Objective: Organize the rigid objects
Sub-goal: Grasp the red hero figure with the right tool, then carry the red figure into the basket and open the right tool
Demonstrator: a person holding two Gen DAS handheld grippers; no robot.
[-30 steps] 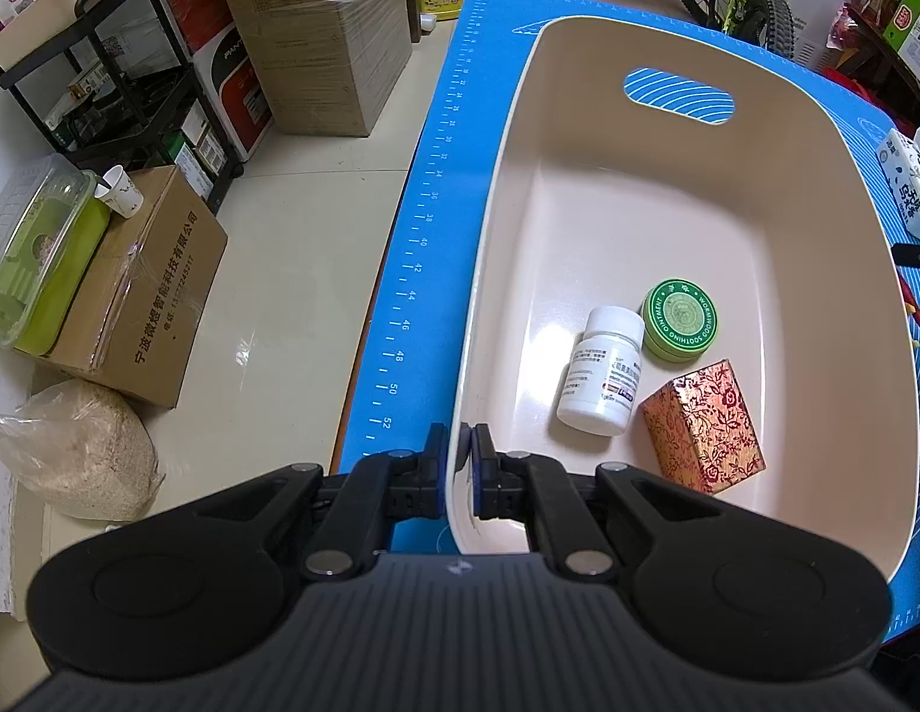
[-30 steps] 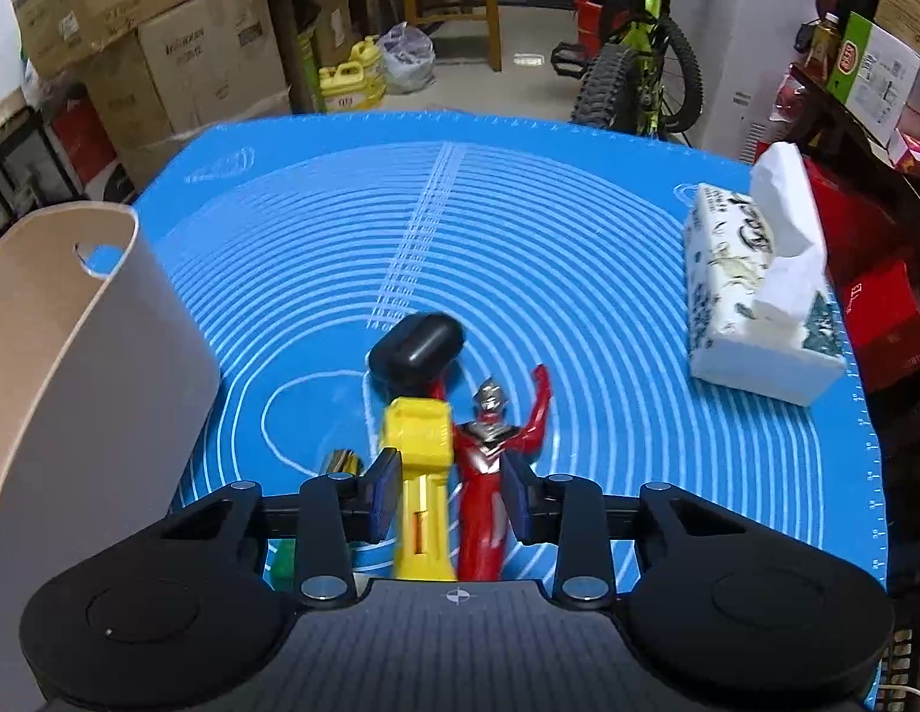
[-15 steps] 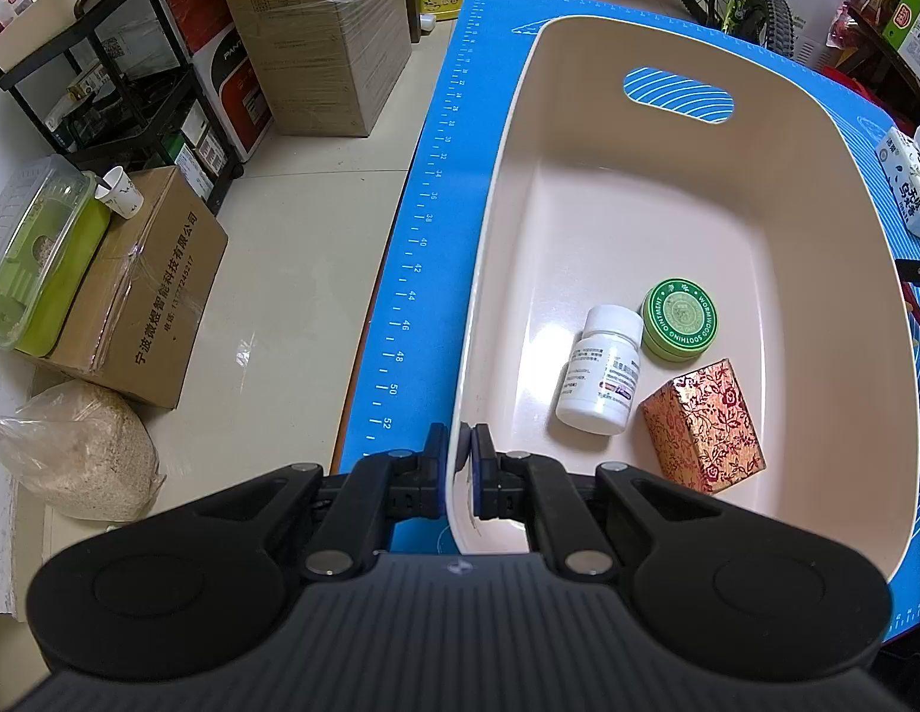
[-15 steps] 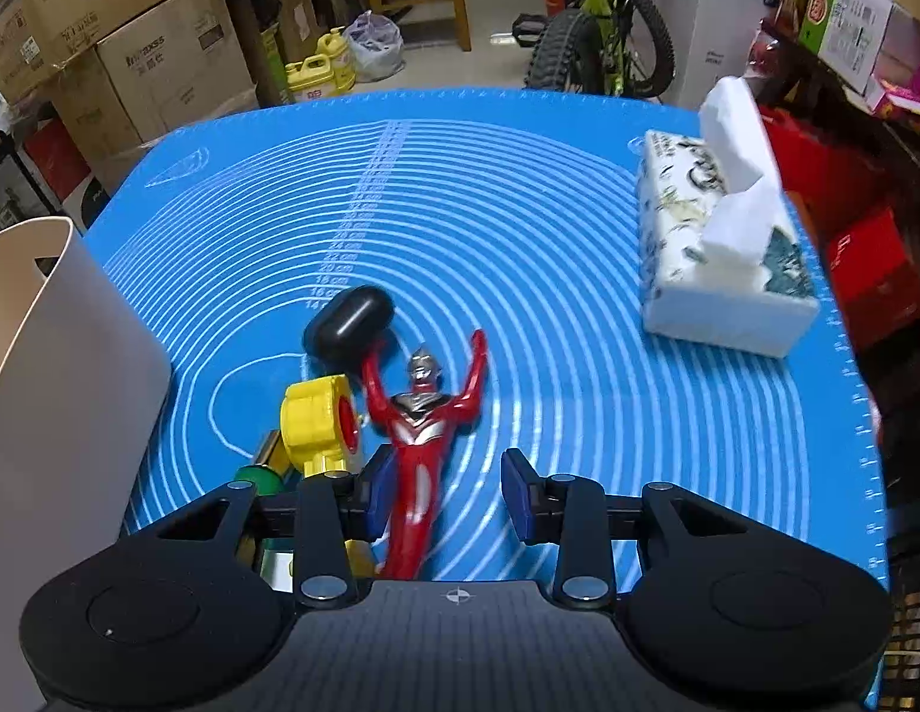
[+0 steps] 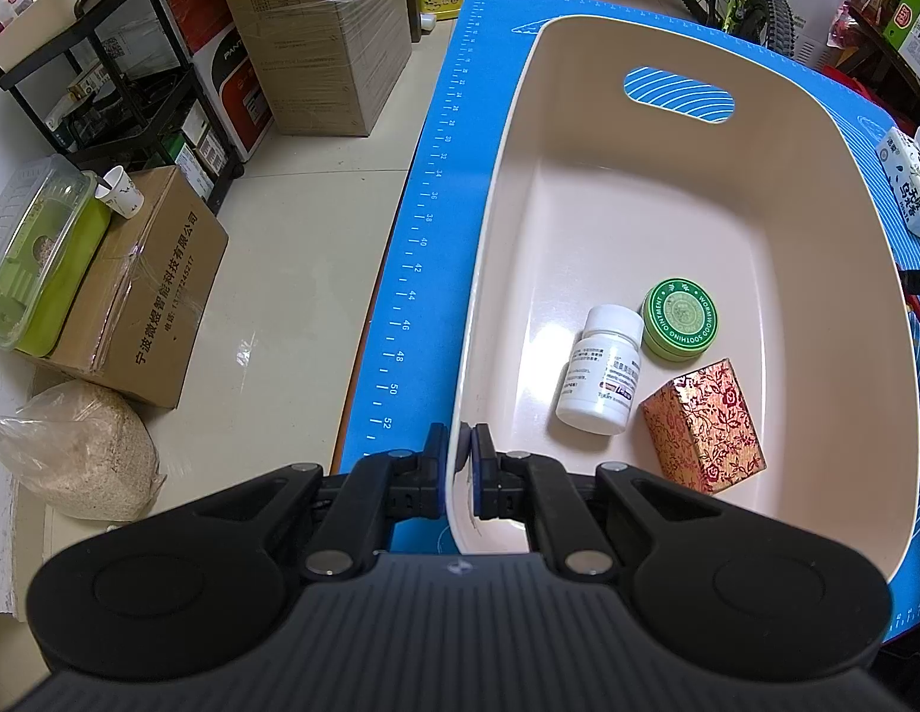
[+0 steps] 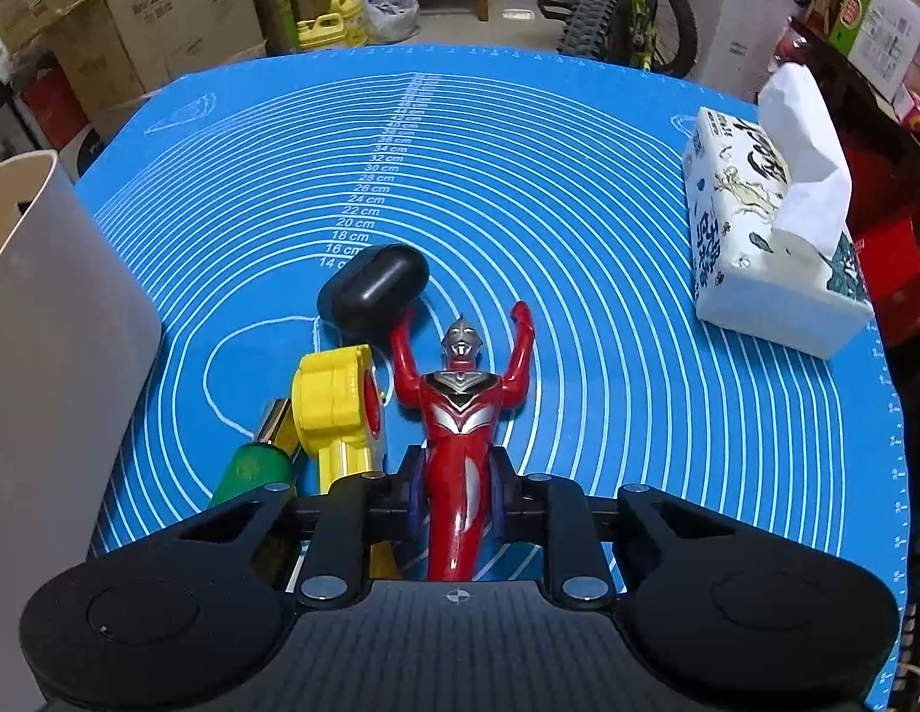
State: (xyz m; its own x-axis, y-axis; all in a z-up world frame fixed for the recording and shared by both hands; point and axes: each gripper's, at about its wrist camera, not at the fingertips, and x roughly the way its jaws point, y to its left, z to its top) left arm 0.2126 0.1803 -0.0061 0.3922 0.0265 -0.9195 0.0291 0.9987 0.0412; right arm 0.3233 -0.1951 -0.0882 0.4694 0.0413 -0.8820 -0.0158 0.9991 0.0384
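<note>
My left gripper (image 5: 458, 457) is shut on the near rim of the cream basin (image 5: 478, 296). Inside the basin lie a white pill bottle (image 5: 602, 374), a green round tin (image 5: 679, 320) and a red-and-gold patterned box (image 5: 706, 424). In the right wrist view a red toy figure (image 6: 460, 409) lies on its back on the blue mat (image 6: 519, 178), arms raised. My right gripper (image 6: 458, 495) has its jaws closing on the figure's legs, pads pressed to both sides. To the figure's left lie a yellow toy (image 6: 332, 403), a black oval case (image 6: 374, 288) and a green object (image 6: 255, 471).
The basin's outer wall (image 6: 50, 356) stands at the left of the mat. A tissue pack (image 6: 757, 237) sits at the mat's right edge. Cardboard boxes (image 5: 317, 41), a shelf and a bag of grain (image 5: 80, 451) stand on the floor to the left of the table.
My right gripper shifted right from the yellow toy, sank over the red figure, and its jaws closed on the legs. The left gripper and basin stayed still.
</note>
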